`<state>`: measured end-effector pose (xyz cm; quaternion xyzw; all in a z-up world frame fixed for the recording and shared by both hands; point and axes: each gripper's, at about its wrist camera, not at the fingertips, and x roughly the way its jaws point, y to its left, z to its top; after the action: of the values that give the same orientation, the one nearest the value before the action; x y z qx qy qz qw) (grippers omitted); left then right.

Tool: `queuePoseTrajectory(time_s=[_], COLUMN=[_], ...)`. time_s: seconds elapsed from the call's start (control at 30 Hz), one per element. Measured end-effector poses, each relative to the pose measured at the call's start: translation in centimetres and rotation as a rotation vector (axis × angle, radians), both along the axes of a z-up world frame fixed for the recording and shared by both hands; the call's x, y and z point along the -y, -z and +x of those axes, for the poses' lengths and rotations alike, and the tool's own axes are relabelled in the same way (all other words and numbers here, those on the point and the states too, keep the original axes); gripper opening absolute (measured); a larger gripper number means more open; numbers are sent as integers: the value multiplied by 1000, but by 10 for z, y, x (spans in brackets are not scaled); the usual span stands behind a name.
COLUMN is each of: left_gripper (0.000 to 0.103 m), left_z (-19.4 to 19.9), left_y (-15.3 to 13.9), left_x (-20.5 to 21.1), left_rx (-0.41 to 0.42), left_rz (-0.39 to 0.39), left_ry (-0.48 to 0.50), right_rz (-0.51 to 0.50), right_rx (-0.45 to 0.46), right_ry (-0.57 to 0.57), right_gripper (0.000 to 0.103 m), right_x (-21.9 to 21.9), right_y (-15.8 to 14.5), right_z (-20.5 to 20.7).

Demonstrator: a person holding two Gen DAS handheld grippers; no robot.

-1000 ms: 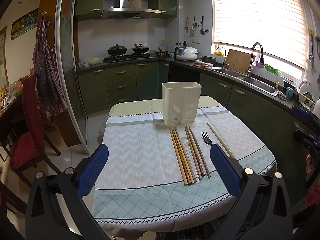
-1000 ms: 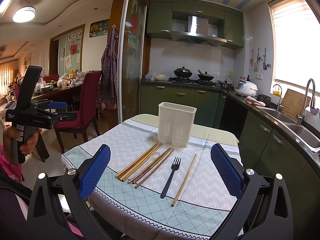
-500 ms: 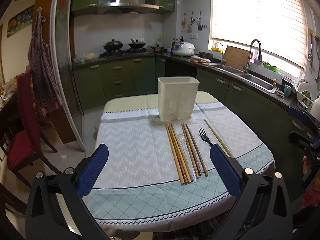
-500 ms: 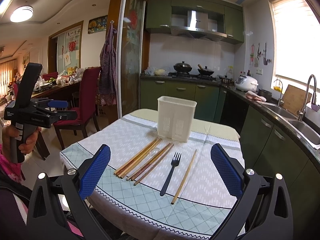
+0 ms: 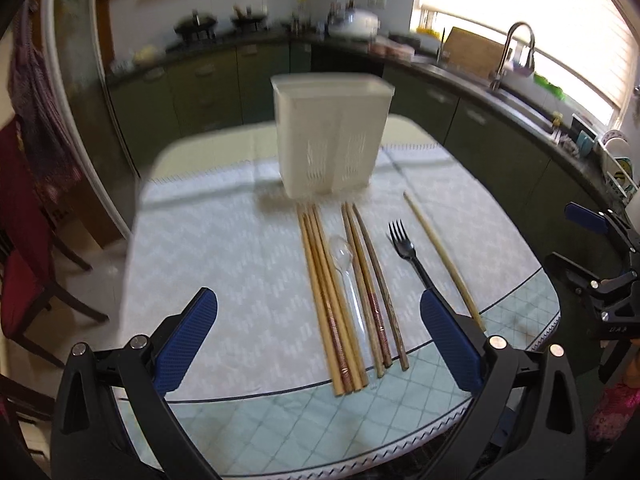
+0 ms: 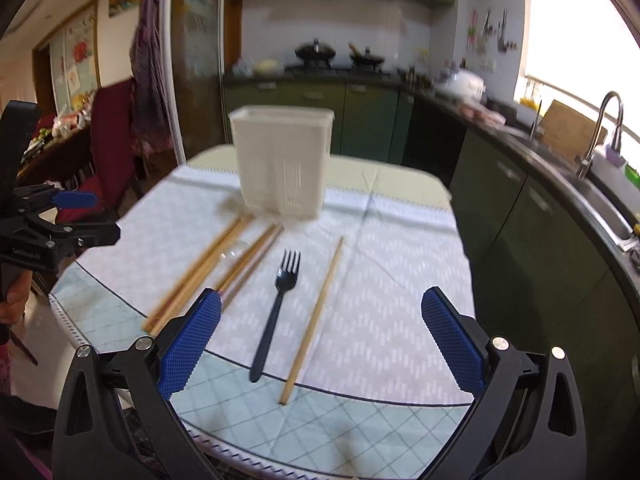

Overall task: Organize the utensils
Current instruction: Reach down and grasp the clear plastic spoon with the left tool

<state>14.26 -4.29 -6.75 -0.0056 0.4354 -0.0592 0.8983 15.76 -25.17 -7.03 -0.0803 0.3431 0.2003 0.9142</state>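
Observation:
A white slotted utensil holder (image 5: 331,136) stands upright at the far middle of the table; it also shows in the right wrist view (image 6: 282,162). In front of it lie several wooden chopsticks (image 5: 332,300), a clear plastic spoon (image 5: 345,268), a black fork (image 5: 408,250) and one lone chopstick (image 5: 442,258). The right wrist view shows the fork (image 6: 276,312) and the lone chopstick (image 6: 312,320) between its fingers. My left gripper (image 5: 320,344) is open and empty above the chopstick bundle's near ends. My right gripper (image 6: 320,344) is open and empty above the table's near edge.
The table (image 5: 224,240) has a white and pale-green cloth. A red chair (image 5: 24,240) stands to the left. Green kitchen cabinets and a counter with a sink (image 6: 600,184) run along the right and back. A glass sliding door (image 6: 176,80) stands behind left.
Both grippers have moved forward and down toward the table. The utensils and holder now look larger and closer. Nothing on the table has moved.

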Motion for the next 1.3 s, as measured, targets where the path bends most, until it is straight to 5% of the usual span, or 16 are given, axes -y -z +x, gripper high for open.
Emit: queuePoseTrajectory(time_s=[0.17, 0.3, 0.53, 0.87, 1.3], left_gripper=[94, 72, 50, 26, 20], left_z=[42, 67, 94, 120, 135], left_y=[28, 46, 68, 96, 103], left_x=[11, 22, 39, 52, 45], left_rx=[-152, -244, -350, -421, -421], left_rz=[-58, -76, -93, -54, 7], left_ry=[28, 44, 57, 19, -37], right_rz=[-1, 81, 100, 111, 109], right_rx=[-85, -166, -209, -200, -196], right_ry=[66, 102, 126, 104, 84], right_gripper=[99, 96, 81, 79, 79], right_x=[6, 23, 36, 38, 39], right_y=[16, 23, 31, 34, 36], right_z=[34, 50, 57, 56, 54])
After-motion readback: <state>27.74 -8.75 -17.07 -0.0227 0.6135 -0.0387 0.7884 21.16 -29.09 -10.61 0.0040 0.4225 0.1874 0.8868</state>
